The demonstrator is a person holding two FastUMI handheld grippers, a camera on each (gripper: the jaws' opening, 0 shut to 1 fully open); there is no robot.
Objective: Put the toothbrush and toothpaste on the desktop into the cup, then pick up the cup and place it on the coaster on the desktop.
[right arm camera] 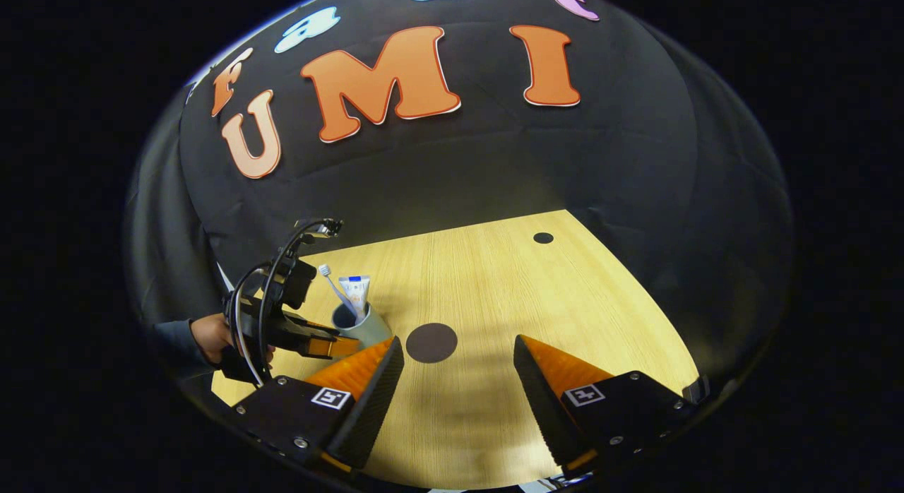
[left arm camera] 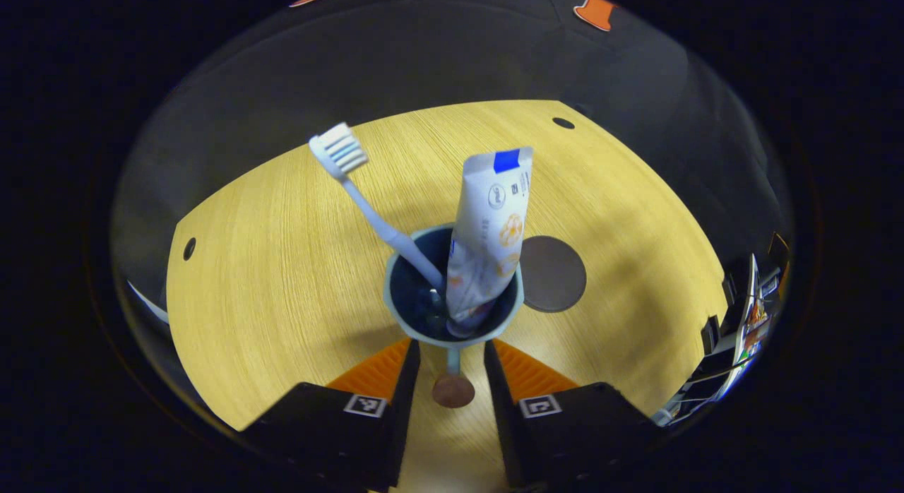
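A grey-blue cup (left arm camera: pixel 406 316) holds a white toothbrush (left arm camera: pixel 367 210), bristles up, and a white toothpaste tube (left arm camera: pixel 491 224). In the left gripper view my left gripper (left arm camera: pixel 452 346) is shut on the cup. Its fingers (left arm camera: pixel 395 369) run in under the rim on both sides, and the cup's handle (left arm camera: pixel 453 388) lies in the gap between them. A dark round coaster (left arm camera: pixel 554 274) lies on the wooden desktop (left arm camera: pixel 282 267) just right of the cup. In the right gripper view my right gripper (right arm camera: pixel 459 352) stands open above the coaster (right arm camera: pixel 431 342). The cup (right arm camera: pixel 364 327) and left gripper (right arm camera: pixel 332 346) are to its left.
A hand (right arm camera: pixel 208 337) in a dark sleeve holds the left gripper at the desktop's left edge. Small dark holes (left arm camera: pixel 563 123) mark the desktop near its far corners. Black cloth walls stand behind the desktop. Some equipment (left arm camera: pixel 741 330) sits beyond the right edge.
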